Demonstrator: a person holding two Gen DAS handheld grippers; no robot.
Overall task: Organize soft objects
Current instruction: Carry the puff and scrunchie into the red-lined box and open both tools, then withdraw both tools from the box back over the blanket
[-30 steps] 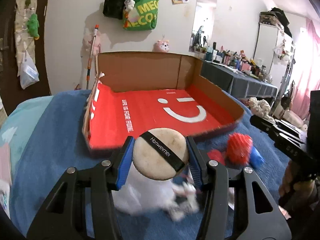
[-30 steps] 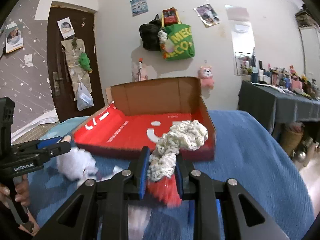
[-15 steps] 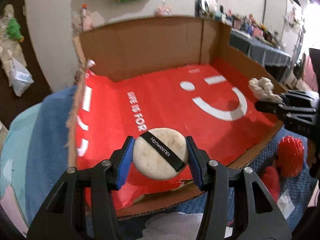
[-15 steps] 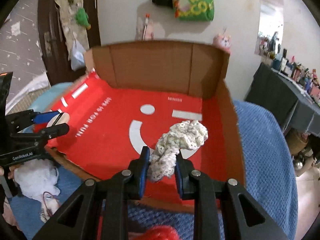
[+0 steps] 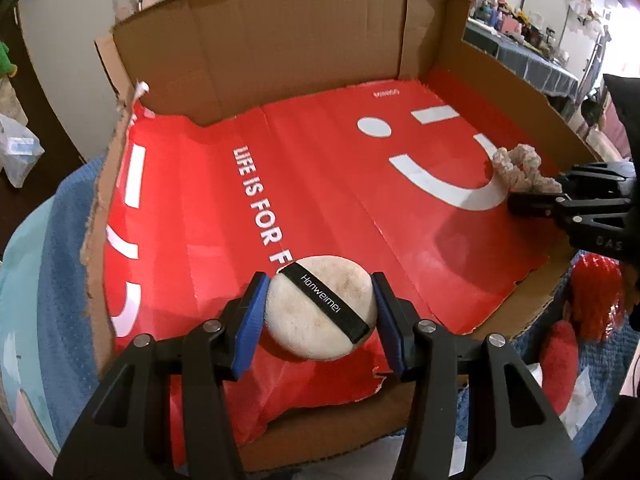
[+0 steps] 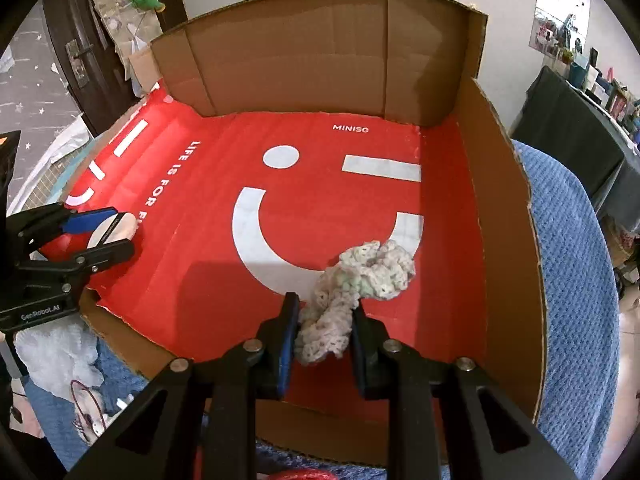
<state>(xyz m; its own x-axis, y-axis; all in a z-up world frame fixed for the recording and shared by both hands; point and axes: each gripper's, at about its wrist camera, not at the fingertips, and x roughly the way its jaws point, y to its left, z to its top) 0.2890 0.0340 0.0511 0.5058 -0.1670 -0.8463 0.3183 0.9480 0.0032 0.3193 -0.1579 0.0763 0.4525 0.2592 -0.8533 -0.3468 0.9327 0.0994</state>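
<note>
Moved in over the cardboard box point(image 5: 256, 44) since half a second ago, both tools lower and nearer its red floor, which now fills most of each view. Left gripper point(image 5: 320, 312) clamped on the round powder puff point(image 5: 320, 307), blue pads pressed to either side, black strap with white lettering running across the top face; held above the near left part of the red lining, close to the torn front edge and the end of the white lettering. From the right wrist view, same puff point(image 6: 114, 230) seen edge-on between the left tool's fingers at the box's left side.

Right gripper point(image 6: 326, 336) closed on the cream knitted scrunchie point(image 6: 360, 280), lower end pinched between the pads, upper bulk slumped forward onto the red floor over the white smile curve, near the right wall. Whether the pinched end touches the floor cannot be told. Same scrunchie point(image 5: 520, 168) visible in the left wrist view at the right edge of the box.

Outside the box on the blue blanket point(image 6: 576, 280): red fuzzy items point(image 5: 596, 296) by the front right corner, white fluffy thing point(image 6: 60, 356) by the front left
</note>
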